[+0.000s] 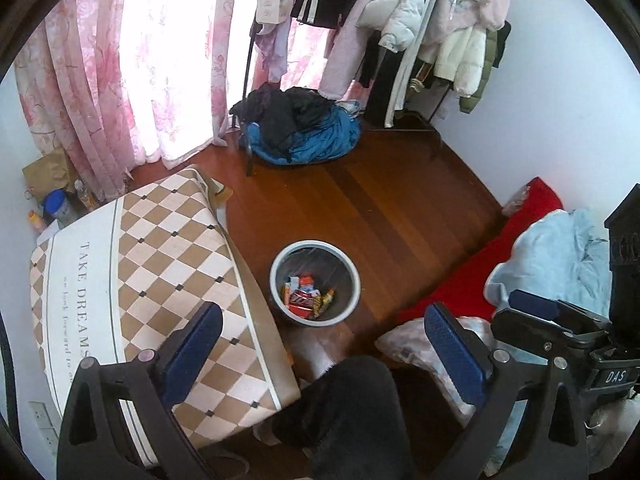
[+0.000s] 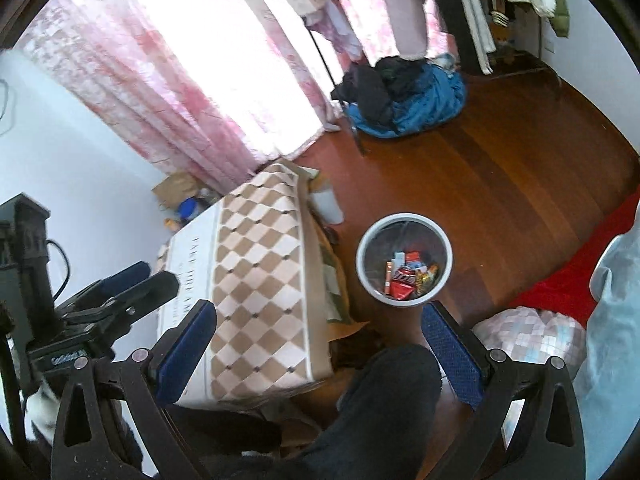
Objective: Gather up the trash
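A round grey waste bin (image 1: 280, 300) (image 2: 362, 268) with a dark liner stands on the wooden floor beside a low table. Inside it lie several wrappers (image 1: 306, 298) (image 2: 408, 280), red, orange and white. My left gripper (image 1: 324, 332) hovers open well above the floor, nearer to me than the bin, with nothing between its blue pads (image 1: 192, 352). My right gripper (image 2: 320, 332) is also open and empty, the bin just ahead of its right finger (image 2: 452, 354). Each gripper appears at the edge of the other's view.
A checkered tablecloth covers the low table (image 1: 168, 264) (image 2: 260, 264) on the left. A person's dark-clad leg (image 1: 352, 412) (image 2: 384, 408) lies below. A pile of blue and black clothes (image 1: 304, 128) sits under a clothes rack. A red blanket (image 1: 476, 272) edges the right.
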Tool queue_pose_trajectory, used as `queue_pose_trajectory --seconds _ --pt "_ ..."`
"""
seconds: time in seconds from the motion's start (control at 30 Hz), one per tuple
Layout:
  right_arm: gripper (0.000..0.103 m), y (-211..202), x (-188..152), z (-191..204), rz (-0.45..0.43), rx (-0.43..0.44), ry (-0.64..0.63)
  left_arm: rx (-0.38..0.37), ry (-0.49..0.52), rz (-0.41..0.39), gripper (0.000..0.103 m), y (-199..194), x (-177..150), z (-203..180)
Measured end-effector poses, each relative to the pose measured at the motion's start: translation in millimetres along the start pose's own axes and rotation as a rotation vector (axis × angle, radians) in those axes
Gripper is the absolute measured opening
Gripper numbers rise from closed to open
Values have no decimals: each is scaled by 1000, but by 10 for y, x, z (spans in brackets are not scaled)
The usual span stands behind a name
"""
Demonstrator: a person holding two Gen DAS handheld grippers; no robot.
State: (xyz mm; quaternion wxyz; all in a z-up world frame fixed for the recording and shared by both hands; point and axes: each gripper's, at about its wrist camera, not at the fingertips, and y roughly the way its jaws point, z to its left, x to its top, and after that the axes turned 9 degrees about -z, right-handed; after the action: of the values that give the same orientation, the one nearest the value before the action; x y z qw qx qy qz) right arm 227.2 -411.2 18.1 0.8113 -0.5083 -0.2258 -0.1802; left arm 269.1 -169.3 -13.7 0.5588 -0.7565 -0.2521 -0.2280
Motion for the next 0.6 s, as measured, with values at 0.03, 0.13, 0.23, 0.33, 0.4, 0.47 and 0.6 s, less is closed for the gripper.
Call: queue_pose_trajectory --seconds 0.03,0.13,0.23,0.33,0.4,0.47,0.6 --pt "103 -50 -9 35 -2 10 -3 -4 -1 -3 103 -49 -5 -6" --pt "103 -183 -23 141 -3 40 -13 -25 -16 -9 103 -190 -21 0" --pt "103 -288 -35 195 -7 59 -17 -42 -26 -13 103 -262 -26 -3" --pt "103 -348 -43 226 -4 68 -17 -49 -31 -21 103 -333 -38 -17" --pt "103 -358 -44 223 -4 65 -23 -53 -37 -27 103 -356 -46 -19" --pt "103 -364 -37 213 -3 68 -22 -52 -42 -30 103 -368 -48 -5" --pt "103 -358 -44 219 1 73 -22 -48 -41 -33 103 -396 -61 14"
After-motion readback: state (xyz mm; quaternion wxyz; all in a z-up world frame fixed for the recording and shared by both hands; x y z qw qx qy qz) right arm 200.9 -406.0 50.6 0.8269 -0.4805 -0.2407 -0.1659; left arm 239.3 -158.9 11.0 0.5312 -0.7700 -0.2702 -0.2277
